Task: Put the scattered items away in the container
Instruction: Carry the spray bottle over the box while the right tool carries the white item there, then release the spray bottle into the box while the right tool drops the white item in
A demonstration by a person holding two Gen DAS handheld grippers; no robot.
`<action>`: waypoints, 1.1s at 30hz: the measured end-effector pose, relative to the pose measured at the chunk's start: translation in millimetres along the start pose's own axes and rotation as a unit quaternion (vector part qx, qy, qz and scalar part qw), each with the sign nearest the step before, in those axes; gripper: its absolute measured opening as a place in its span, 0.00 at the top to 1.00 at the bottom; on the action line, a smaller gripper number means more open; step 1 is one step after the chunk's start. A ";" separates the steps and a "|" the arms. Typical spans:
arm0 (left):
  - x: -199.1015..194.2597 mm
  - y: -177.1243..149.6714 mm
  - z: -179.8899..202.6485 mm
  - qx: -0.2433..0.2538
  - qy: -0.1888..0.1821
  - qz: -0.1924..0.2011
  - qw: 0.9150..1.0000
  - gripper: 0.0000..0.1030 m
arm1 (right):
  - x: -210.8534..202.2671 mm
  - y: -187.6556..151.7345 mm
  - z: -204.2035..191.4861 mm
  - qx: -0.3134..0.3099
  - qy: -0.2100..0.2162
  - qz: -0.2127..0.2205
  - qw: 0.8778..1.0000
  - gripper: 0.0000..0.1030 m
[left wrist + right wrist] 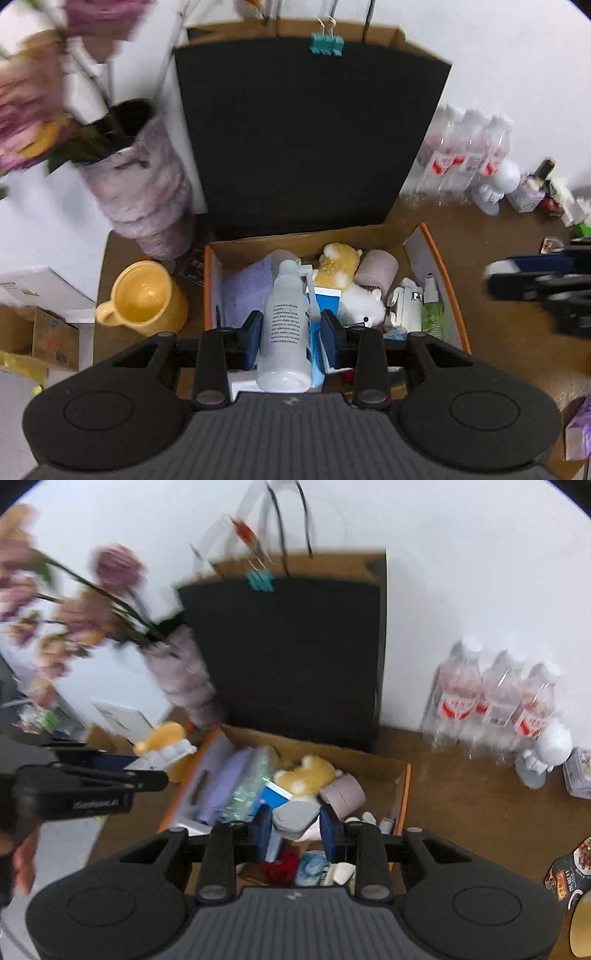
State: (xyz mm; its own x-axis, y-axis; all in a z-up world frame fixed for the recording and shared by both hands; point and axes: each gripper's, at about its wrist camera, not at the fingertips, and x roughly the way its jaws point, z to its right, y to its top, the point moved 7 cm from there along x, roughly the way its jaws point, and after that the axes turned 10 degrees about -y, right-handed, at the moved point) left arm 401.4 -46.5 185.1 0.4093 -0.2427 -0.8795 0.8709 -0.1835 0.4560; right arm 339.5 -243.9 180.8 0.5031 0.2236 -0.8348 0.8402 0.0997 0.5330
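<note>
An open cardboard box point(439, 258) with orange edges sits on the brown table; it holds a purple cloth point(243, 291), a yellow plush point(338, 264), a white plush point(364, 304), a pink cup point(376, 271) and a green spray bottle point(432, 306). My left gripper point(291, 336) is shut on a white translucent bottle point(284, 328) above the box. My right gripper point(295, 830) is shut on a grey and white object point(295, 818) above the box point(404, 786). The left gripper also shows in the right wrist view point(92, 782).
A yellow mug point(144, 299) and a vase of pink flowers point(144, 192) stand left of the box. A black board point(306, 136) leans behind it. A pack of water bottles point(495, 701), a white figurine point(543, 753) and a snack packet point(569, 871) lie to the right.
</note>
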 end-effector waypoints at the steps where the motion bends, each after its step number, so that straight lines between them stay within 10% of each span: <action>1: 8.4 4.7 -1.0 -0.004 -0.001 -0.008 1.000 0.67 | 11.5 3.9 -0.4 0.002 -0.005 -0.012 1.000 0.74; 14: 103.4 -6.0 -24.9 -0.041 -0.001 -0.093 0.995 0.61 | 144.1 32.2 -8.2 0.020 -0.058 -0.158 0.986 0.74; 16: 106.1 -9.3 -24.9 -0.029 -0.008 -0.093 0.995 0.29 | 152.8 25.1 -10.0 0.017 -0.056 -0.174 0.983 0.62; 22: 105.7 -15.9 -33.9 -0.030 0.014 -0.115 0.993 0.00 | 159.7 17.7 -1.4 0.031 -0.085 -0.193 0.977 0.28; 33: 86.2 -27.6 -28.3 -0.036 0.004 -0.122 0.992 0.00 | 137.6 0.7 -2.4 0.032 -0.087 -0.213 0.973 0.17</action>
State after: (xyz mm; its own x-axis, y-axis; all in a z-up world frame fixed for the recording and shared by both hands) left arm 420.3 -35.3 92.9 0.1864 -0.1928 -0.9634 0.9612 -0.1671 0.2194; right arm 408.8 -210.7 66.6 0.1278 0.0080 -0.9918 0.9881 0.0856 0.1280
